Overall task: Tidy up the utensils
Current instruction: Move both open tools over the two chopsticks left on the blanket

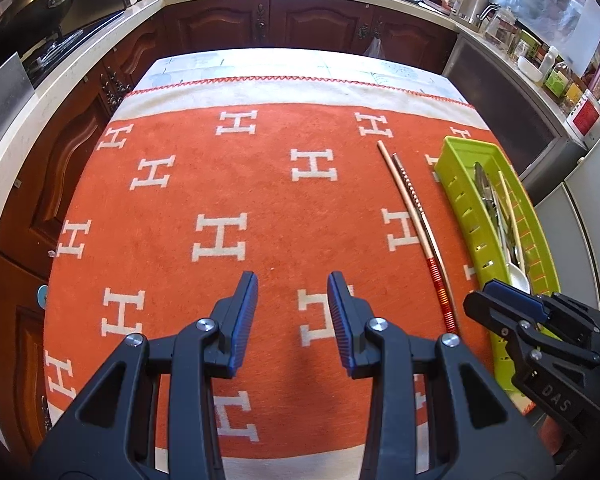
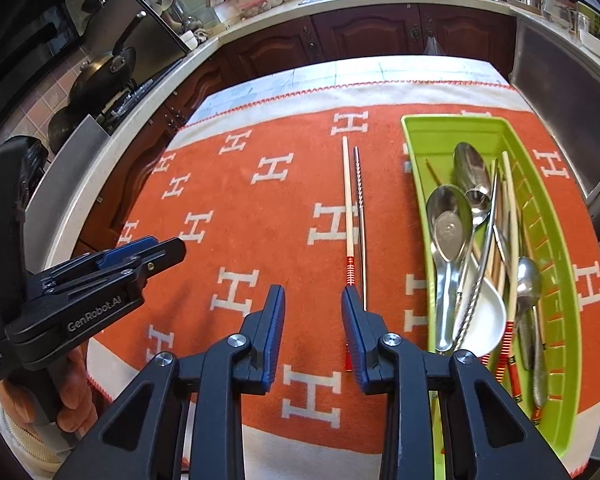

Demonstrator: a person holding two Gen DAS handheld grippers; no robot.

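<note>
While hovering above the orange blanket patterned with white H letters (image 1: 228,184), both grippers hold nothing. Left gripper (image 1: 293,292): jaws parted over bare cloth near the blanket's near edge, nothing between the blue pads. Right gripper (image 2: 313,305): jaws likewise parted and empty, one blue pad standing just beside the red-banded near end of the wooden chopstick (image 2: 347,208), though contact cannot be told.

Placed lengthwise on the blanket, side by side and nearly touching: that pale wooden chopstick and a thin metal chopstick (image 2: 360,204), both just left of the lime-green slotted plastic tray (image 2: 414,152) by the right edge. Probably laid parallel so that a pair can be pinched at one end and lifted together.

Already gathered in the tray: steel spoons (image 2: 450,232), a white ceramic spoon (image 2: 486,318), more chopsticks, all running along its length. Likely next: closing on the near ends of the loose pair, ahead and slightly right of the right gripper's jaws.
</note>
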